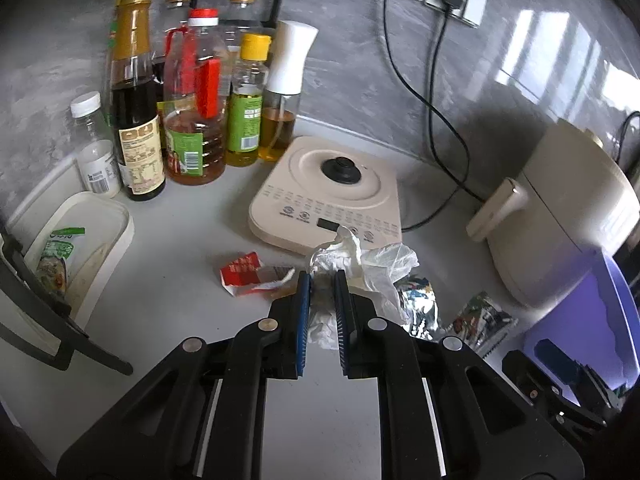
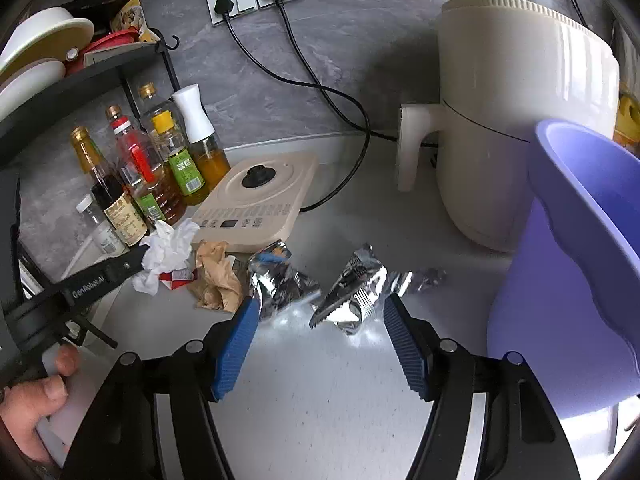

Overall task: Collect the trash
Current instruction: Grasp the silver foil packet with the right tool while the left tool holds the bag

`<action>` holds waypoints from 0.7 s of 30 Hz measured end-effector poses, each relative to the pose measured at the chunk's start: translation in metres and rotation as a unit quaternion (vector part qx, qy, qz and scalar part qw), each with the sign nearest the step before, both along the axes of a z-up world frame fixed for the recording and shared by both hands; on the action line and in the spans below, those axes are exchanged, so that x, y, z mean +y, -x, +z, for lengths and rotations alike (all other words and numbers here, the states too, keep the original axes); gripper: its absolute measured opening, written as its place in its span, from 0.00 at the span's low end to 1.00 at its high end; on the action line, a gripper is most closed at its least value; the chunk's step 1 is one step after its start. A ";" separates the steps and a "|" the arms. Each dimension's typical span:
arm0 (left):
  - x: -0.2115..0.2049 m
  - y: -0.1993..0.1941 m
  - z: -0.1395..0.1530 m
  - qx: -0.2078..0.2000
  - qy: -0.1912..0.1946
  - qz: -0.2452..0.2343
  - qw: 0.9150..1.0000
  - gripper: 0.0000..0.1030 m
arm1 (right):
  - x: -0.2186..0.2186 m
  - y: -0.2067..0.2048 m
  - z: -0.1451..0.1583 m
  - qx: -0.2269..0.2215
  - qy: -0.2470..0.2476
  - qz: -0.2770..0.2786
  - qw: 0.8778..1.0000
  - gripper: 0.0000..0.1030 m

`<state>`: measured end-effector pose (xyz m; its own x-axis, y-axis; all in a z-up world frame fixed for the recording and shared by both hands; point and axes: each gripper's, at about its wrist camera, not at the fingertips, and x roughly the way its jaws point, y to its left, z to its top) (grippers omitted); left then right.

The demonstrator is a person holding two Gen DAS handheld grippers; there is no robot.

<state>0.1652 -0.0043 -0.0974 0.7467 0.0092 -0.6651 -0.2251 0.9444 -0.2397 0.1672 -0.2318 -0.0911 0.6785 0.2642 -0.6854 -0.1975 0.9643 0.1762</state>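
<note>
Crumpled trash is gathered on a grey counter [image 1: 180, 280] in front of a beige cooker base [image 1: 328, 192].

From the left wrist, the left gripper [image 1: 322, 280] is seen pinched on a white tissue wad [image 1: 360, 256], brown paper perhaps caught too. From the right wrist, the right gripper [image 2: 320, 312] is held spread around a silver foil wrapper [image 2: 352, 288]; a second foil wrapper [image 2: 276, 276], brown paper [image 2: 216, 276] and a purple bin [image 2: 580, 264] are seen nearby.
</note>
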 end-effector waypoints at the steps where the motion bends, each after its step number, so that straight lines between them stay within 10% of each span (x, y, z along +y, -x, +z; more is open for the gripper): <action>1: 0.000 -0.001 -0.001 0.000 0.000 0.001 1.000 0.12 | -0.001 -0.002 -0.001 -0.001 -0.001 -0.002 1.000 0.63; 15: 0.005 -0.022 -0.020 0.021 0.000 0.020 1.000 0.12 | 0.001 -0.041 -0.033 0.034 -0.003 -0.005 0.999 0.63; 21: 0.007 -0.024 -0.017 0.020 0.003 0.016 1.000 0.12 | 0.016 -0.045 -0.036 0.045 0.018 0.007 0.999 0.22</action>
<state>0.1896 0.0029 -0.1148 0.7186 0.0280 -0.6949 -0.2640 0.9354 -0.2353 0.2120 -0.2162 -0.1272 0.6106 0.2478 -0.7522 -0.1966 0.9675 0.1591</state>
